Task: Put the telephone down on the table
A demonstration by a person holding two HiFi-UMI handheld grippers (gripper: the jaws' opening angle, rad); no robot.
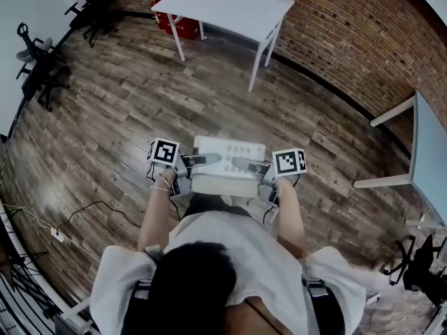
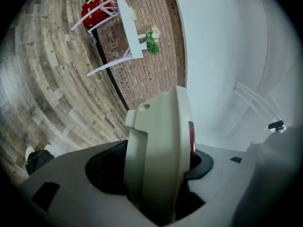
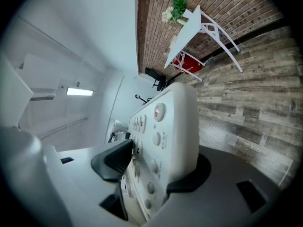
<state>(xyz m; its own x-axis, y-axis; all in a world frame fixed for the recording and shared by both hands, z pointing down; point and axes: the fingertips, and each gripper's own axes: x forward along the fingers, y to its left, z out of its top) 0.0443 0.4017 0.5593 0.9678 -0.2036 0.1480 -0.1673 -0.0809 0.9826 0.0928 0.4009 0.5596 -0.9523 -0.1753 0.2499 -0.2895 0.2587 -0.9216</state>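
A wood-plank floor (image 1: 119,96) runs to a brick wall (image 1: 335,40). A green plant with white flowers (image 3: 178,6) stands at a far corner of the white counter (image 1: 230,9), and a red box (image 1: 171,18) sits under it. Black office chairs (image 1: 38,72) stand at the floor's left edge. A white power strip (image 1: 56,236) and its black cable (image 1: 98,206) lie on the floor. A second table (image 1: 427,155) stands at the right.

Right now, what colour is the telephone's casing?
Off-white, a pale cream. The telephone shows best in the right gripper view.
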